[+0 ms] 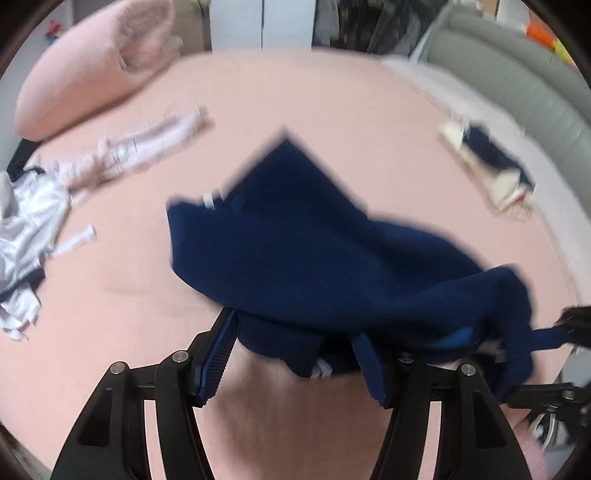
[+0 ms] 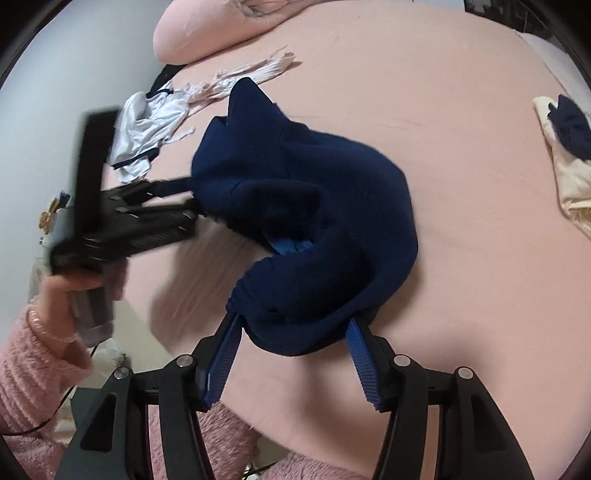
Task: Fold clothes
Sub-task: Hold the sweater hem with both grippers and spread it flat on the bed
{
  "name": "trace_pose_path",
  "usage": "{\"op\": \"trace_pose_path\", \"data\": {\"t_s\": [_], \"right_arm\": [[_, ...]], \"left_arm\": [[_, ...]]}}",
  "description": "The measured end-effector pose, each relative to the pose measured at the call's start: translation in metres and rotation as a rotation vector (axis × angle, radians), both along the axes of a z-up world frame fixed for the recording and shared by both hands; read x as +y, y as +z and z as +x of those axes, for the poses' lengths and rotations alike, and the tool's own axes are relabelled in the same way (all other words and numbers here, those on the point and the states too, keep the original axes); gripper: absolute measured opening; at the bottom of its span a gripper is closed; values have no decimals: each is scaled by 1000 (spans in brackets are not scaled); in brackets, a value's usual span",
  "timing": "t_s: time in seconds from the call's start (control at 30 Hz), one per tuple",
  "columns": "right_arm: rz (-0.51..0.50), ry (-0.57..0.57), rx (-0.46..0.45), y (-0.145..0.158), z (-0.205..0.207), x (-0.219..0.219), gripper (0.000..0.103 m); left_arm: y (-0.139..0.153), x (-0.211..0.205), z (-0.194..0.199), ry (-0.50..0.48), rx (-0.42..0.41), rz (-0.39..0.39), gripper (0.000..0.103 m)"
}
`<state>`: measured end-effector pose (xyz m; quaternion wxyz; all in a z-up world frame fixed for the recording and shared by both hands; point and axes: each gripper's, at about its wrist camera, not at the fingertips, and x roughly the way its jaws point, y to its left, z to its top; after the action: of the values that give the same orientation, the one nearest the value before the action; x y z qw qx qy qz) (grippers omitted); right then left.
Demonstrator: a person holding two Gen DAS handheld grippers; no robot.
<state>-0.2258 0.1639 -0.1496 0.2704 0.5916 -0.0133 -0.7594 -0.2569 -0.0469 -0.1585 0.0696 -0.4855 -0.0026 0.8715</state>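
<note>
- I am working over a bed with a pink sheet point(image 2: 424, 110); a navy garment point(image 2: 306, 206) is lying bunched in a curved heap near the middle of it.
- My left gripper point(image 1: 299, 332) is pointing down at the garment. Its blue ribbed pads are standing fairly wide, with a fold of the navy cloth sagging between them; I cannot tell whether either pad is pressing on it, as the view is blurred.
- From the right wrist view, my left gripper point(image 2: 195, 206) is reaching into the left edge of the heap, my hand point(image 2: 70, 284) in a fluffy pink sleeve point(image 2: 33, 369) behind it.
- My right gripper point(image 2: 295, 332) is also standing partly wide, the near rolled edge of the garment resting between its pads; whether they are pinching it I cannot tell.
- A white and navy garment point(image 2: 144, 129) is lying crumpled at the bed's left edge, a pale striped piece point(image 2: 255, 70) beyond it.
- A pink pillow point(image 2: 207, 29) is sitting at the far corner.
- A cream and navy bundle point(image 2: 569, 155) is lying well apart, on the right.
</note>
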Motion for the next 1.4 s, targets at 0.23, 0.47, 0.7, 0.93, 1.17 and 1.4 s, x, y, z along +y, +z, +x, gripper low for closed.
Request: {"op": "trace_pose_path", "data": {"t_s": [0.23,0.47,0.7,0.93,1.17,1.4], "right_arm": [[105,-240,219,32,-33,23,59],[52,-110,209,53,-13,11,61],[117,57,111,3,10,-34,71],[309,37,258,-11,4,-36,71],[298,-150,237,-43,-45,2,71],[192,-141,255,4,-9,9,71]], "left_arm": [[11,-25,-18,50,43,-49,59],[-2,-20,25,-91,13,-20,60],[-20,-7,39,-158,-37,-48,60],[-14,4,-29,-89,-10,-87,60],[-37,9,-52,-70,-75,-148,60],[-8,-27,1,-100,31,-63,59]]}}
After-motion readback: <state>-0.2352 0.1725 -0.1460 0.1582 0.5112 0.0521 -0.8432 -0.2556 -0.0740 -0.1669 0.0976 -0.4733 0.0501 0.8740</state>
